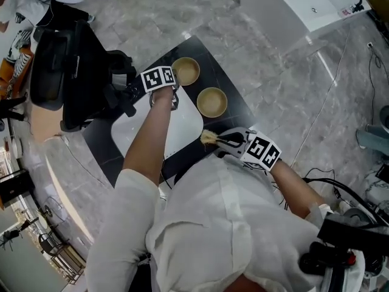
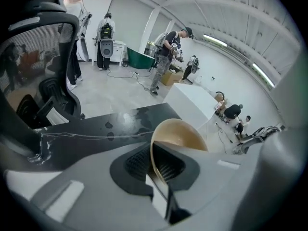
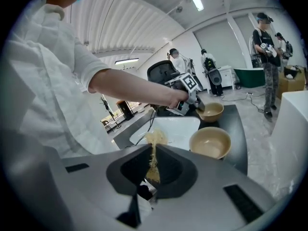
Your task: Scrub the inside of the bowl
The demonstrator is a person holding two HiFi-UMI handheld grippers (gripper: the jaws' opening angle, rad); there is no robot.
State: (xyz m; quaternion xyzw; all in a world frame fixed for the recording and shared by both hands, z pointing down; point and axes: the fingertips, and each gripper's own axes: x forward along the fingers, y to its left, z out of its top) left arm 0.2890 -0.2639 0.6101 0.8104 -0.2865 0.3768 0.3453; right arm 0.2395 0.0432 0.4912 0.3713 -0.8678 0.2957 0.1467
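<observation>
Two tan bowls stand on the black table (image 1: 228, 72). My left gripper (image 1: 159, 81) is shut on the near rim of the far bowl (image 1: 185, 70). In the left gripper view that bowl (image 2: 180, 134) shows tipped, with its rim clamped between the jaws of the left gripper (image 2: 153, 162). The second bowl (image 1: 211, 101) sits free just ahead of my right gripper (image 1: 228, 142), which is shut on a straw-coloured scrubber (image 1: 208, 137). In the right gripper view the scrubber (image 3: 153, 143) sticks up between the jaws, with the near bowl (image 3: 210, 142) and the far bowl (image 3: 211, 112) beyond.
A white tray (image 1: 182, 129) lies on the table left of the bowls. A black office chair (image 1: 61, 72) stands close at the left. A white counter (image 1: 292, 5) is at the back right, and cables (image 1: 322, 178) run over the floor. Several people stand in the background.
</observation>
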